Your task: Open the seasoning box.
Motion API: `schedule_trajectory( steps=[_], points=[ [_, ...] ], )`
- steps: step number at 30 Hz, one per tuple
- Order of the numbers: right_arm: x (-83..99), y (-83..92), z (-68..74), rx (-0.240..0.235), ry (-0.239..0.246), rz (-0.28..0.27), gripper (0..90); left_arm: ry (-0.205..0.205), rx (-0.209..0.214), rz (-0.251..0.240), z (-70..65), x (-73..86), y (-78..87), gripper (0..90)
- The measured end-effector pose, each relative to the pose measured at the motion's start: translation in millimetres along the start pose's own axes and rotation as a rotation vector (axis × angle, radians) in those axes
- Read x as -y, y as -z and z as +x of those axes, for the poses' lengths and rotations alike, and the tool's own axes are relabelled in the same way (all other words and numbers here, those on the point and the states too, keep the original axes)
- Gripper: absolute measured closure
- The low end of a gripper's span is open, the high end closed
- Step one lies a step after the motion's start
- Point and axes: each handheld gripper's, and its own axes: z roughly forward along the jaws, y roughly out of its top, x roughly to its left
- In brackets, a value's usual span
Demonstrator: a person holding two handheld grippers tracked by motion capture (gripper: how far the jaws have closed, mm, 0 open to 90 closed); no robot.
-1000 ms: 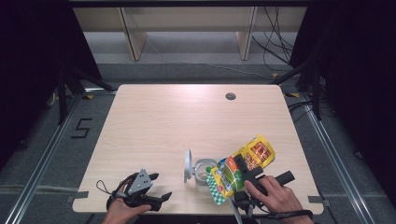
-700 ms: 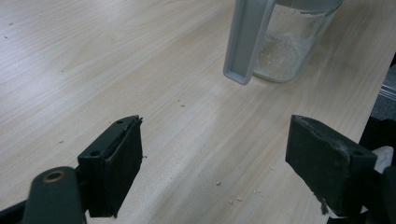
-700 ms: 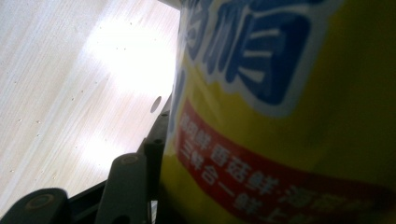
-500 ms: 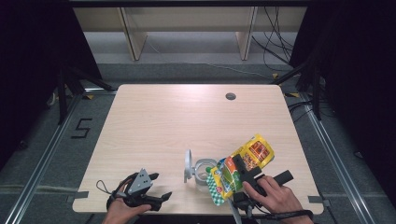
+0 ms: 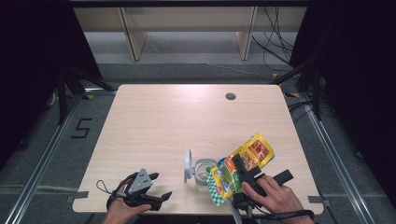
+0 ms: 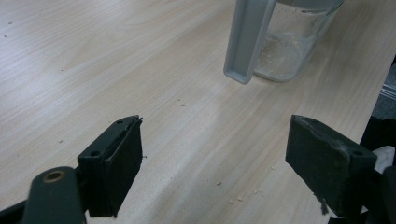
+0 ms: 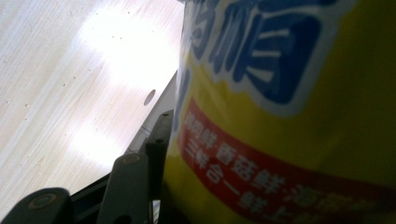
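A yellow snack bag (image 5: 246, 156) with a green end hangs tilted over a clear glass jar (image 5: 203, 171) near the table's front edge. The jar's grey lid (image 5: 188, 164) stands flipped open on its left side. My right gripper (image 5: 259, 170) is shut on the bag; in the right gripper view one finger (image 7: 156, 140) presses against the bag (image 7: 289, 116), and the other is hidden behind it. My left gripper (image 5: 159, 185) rests at the front left, open with nothing between its fingers. Ahead of the left gripper (image 6: 215, 135) stand the jar (image 6: 292, 42) and its lid (image 6: 247, 37).
The light wooden table (image 5: 163, 126) has a small round cable hole (image 5: 230, 96) at the back right. Crumbs (image 6: 236, 198) lie scattered on the wood by the left gripper. Dark floor and metal rails surround the table, and a low shelf stands beyond it.
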Motion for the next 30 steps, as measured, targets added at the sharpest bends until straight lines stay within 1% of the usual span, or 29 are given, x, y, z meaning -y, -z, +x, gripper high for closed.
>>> schedule_trajectory(
  steps=[1, 2, 3, 4, 5, 6, 7, 8, 9, 10, 11, 12, 13, 14, 15, 17, 18, 19, 20, 21, 22, 23, 24, 25, 26, 27, 28, 29, 30],
  points=[
    [-0.3, -0.5, 1.6, -0.003, -0.018, 0.010, 53.5, -0.010, 0.006, 0.002, 1.2, -0.6, -0.2, 18.2],
    [-0.9, -2.7, -1.1, -0.007, 0.015, -0.007, 53.5, 0.003, 0.006, -0.008, 0.8, -0.6, -1.1, 18.1],
    [-1.5, -3.7, -0.9, 0.000, 0.017, -0.005, 53.5, 0.002, 0.005, -0.002, 0.6, -0.9, -0.7, 18.2],
    [-1.7, -4.5, -1.7, -0.011, 0.024, -0.010, 53.5, 0.011, 0.008, -0.011, -0.7, -0.4, -1.1, 18.2],
    [-1.6, -4.8, -2.6, -0.016, 0.027, -0.013, 53.5, -0.015, -0.006, 0.010, 0.5, -0.6, 0.9, 18.2],
    [-1.3, -4.5, -3.3, -0.005, 0.032, -0.011, 53.5, -0.042, -0.002, 0.017, 2.8, -1.1, 1.4, 18.1],
    [-1.1, -4.3, -4.4, -0.014, 0.030, -0.012, 53.5, -0.010, 0.009, -0.011, 1.4, -1.1, -0.3, 18.1],
    [-1.2, -4.0, -5.1, 0.002, 0.033, -0.008, 53.5, -0.025, 0.005, 0.001, 2.8, -1.4, 0.0, 18.1],
    [-1.2, -4.4, -6.4, -0.012, 0.033, -0.010, 53.5, 0.021, 0.007, -0.007, -0.4, -0.3, -1.1, 18.2],
    [-1.5, -4.9, -6.8, -0.016, 0.035, -0.011, 53.5, -0.010, -0.006, 0.009, 1.5, 0.2, -0.7, 18.2],
    [-1.9, -5.6, -6.5, -0.005, 0.042, -0.009, 53.5, 0.001, 0.004, 0.001, 0.1, -0.1, -0.4, 18.2],
    [-2.1, -6.5, -6.5, -0.017, 0.043, -0.013, 53.5, -0.007, 0.000, 0.000, 0.7, -0.7, 0.3, 18.1],
    [-2.3, -7.2, -6.1, -0.024, 0.046, -0.013, 53.5, 0.004, -0.001, -0.007, -0.2, -0.8, 0.0, 18.1],
    [-2.0, -7.8, -5.1, -0.014, 0.046, -0.013, 53.5, -0.003, -0.002, 0.004, 0.6, -0.8, 0.2, 18.1],
    [-1.4, -9.0, -5.6, -0.033, 0.046, -0.018, 53.6, -0.005, -0.002, 0.008, 1.0, -0.3, 0.0, 18.1],
    [-0.9, -10.5, -6.5, -0.032, 0.045, -0.009, 53.6, -0.008, -0.005, 0.016, 1.5, -0.1, -0.4, 18.1],
    [-0.9, -11.8, -8.1, -0.044, 0.052, -0.014, 53.6, 0.005, 0.008, 0.004, 0.7, -0.4, -1.4, 18.1],
    [-1.2, -13.1, -9.5, -0.031, 0.069, -0.019, 53.6, -0.014, -0.003, 0.015, 1.7, 0.0, -1.7, 18.2],
    [-1.5, -14.9, -11.2, -0.054, 0.070, -0.033, 53.6, -0.013, -0.004, 0.015, 1.3, 0.3, -1.6, 18.2],
    [-2.2, -15.5, -11.5, -0.040, 0.064, -0.032, 53.6, 0.005, 0.004, 0.005, -0.1, 0.4, -1.3, 18.2],
    [-3.1, -15.8, -11.9, -0.042, 0.058, -0.031, 53.6, 0.004, 0.003, -0.002, 0.5, 0.1, -1.3, 18.2],
    [-3.6, -16.0, -12.9, -0.037, 0.068, -0.036, 53.6, -0.002, 0.002, 0.012, 1.5, -0.6, 0.1, 18.2],
    [-3.5, -16.2, -14.0, -0.056, 0.068, -0.043, 53.6, 0.000, 0.002, 0.005, 1.9, -0.2, -0.7, 18.2],
    [-3.3, -15.3, -13.1, -0.042, 0.055, -0.038, 53.6, 0.022, 0.004, -0.010, 0.4, 0.3, -1.9, 18.2],
    [-2.7, -15.3, -13.1, -0.048, 0.054, -0.036, 53.6, 0.021, 0.005, -0.008, 0.3, 0.6, -1.7, 18.2],
    [-1.6, -15.4, -14.0, -0.045, 0.078, -0.032, 53.6, -0.009, -0.001, 0.013, 1.9, -0.1, 0.3, 18.2],
    [-0.8, -15.0, -14.1, -0.067, 0.066, -0.027, 53.6, -0.004, 0.004, 0.013, 1.6, -0.6, 0.6, 18.2],
    [0.0, -13.8, -13.6, -0.056, 0.054, -0.018, 53.6, 0.014, 0.006, -0.002, 0.1, -0.6, -0.6, 18.2],
    [1.2, -13.7, -14.8, -0.060, 0.062, -0.020, 53.6, 0.008, 0.005, 0.003, 0.3, -0.5, -0.2, 18.2]
  ],
)
